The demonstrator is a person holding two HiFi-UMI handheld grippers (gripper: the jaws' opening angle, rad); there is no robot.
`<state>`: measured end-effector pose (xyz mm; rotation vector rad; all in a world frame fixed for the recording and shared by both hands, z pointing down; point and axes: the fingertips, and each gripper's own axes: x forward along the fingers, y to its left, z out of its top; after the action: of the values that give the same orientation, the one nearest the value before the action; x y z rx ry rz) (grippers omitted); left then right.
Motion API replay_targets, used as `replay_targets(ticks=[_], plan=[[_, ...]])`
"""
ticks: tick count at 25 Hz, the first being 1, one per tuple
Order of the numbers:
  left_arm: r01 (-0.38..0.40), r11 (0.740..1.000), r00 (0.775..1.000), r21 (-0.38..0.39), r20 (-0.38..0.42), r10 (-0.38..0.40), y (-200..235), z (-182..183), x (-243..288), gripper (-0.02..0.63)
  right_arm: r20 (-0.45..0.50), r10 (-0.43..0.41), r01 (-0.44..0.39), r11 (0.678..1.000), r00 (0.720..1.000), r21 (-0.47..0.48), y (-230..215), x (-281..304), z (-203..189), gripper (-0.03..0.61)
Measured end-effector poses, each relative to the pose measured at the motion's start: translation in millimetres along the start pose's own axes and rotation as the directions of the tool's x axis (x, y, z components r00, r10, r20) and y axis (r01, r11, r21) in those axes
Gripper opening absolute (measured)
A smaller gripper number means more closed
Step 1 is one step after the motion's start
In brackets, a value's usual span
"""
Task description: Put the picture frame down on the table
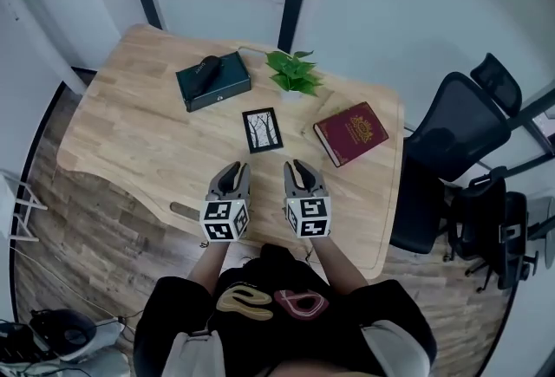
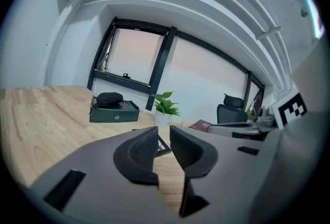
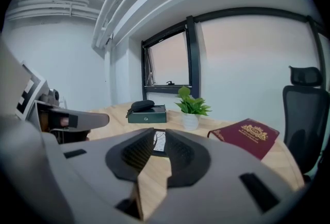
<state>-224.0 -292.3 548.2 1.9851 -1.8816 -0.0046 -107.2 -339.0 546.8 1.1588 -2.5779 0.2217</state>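
Left gripper (image 1: 234, 169): jaws are seen parted by a narrow gap, with nothing between the pads. Right gripper (image 1: 297, 167): same, a slim gap and nothing pinched. Both are held side by side over the near edge of the table (image 1: 130, 124), pointed toward the picture frame (image 1: 263, 130) and apart from it. The frame is found lying flat on the wood, near the middle, between a potted plant (image 1: 293, 74) and the grippers. The placement is judged done, and nothing is seen left to do.
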Motion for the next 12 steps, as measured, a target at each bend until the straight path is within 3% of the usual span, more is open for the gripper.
replay_targets(ticks=[8, 12], plan=[[0.062, 0.996, 0.997, 0.069, 0.041, -0.065, -27, 6, -37, 0.071, 0.043, -0.02, 0.02, 1.0, 0.999, 0.004, 9, -47, -3, 0.077], [0.073, 0.995, 0.996, 0.062, 0.042, -0.076, -34, 2, -53, 0.046, 0.046, -0.041, 0.039, 0.999, 0.998, 0.026, 11, -66, -8, 0.071]])
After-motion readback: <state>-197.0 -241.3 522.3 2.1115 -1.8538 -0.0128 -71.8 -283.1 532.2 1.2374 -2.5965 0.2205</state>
